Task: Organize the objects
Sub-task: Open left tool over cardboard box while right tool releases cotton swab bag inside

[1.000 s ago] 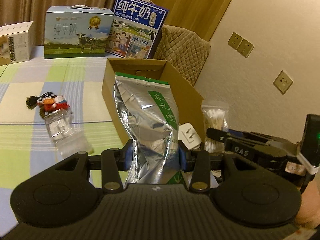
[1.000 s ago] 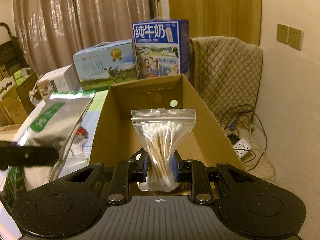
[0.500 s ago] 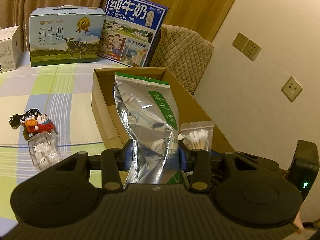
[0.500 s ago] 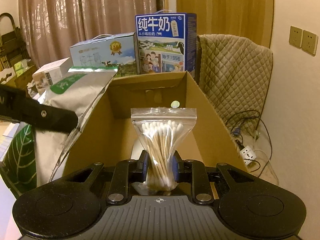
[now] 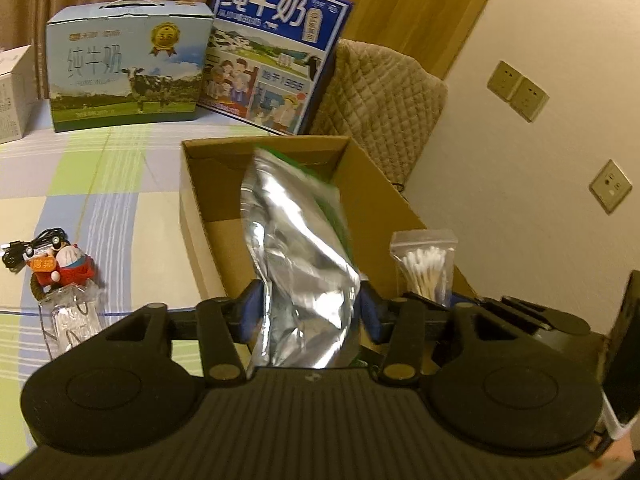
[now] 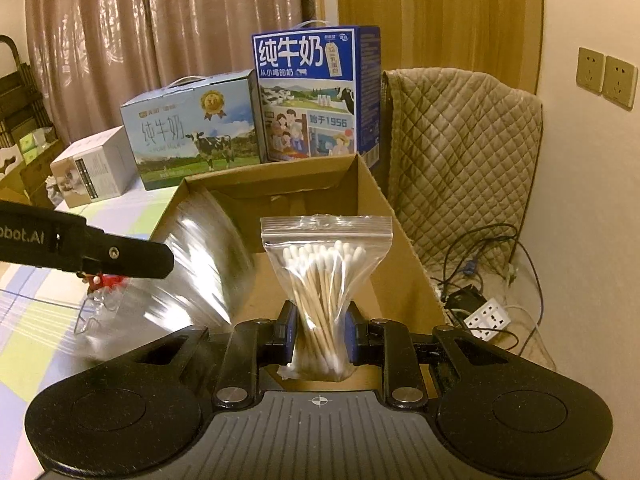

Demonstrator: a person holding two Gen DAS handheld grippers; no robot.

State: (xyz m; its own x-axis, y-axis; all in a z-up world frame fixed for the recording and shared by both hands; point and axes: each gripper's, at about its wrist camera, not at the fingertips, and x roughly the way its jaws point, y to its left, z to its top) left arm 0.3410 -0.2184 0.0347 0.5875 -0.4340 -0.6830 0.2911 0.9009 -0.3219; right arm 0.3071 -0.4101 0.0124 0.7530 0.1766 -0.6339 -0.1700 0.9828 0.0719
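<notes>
cardboard box (image 5: 362,184): we see one, open-topped, on the checked cloth | silver pouch (image 5: 298,248): one, tipping into it (blurred) | left gripper (image 5: 310,312): jaws opening, pouch between them | right gripper (image 6: 320,326): we clamp one cotton swab bag (image 6: 324,276) above the box | behind: two milk cartons (image 5: 124,68)
</notes>
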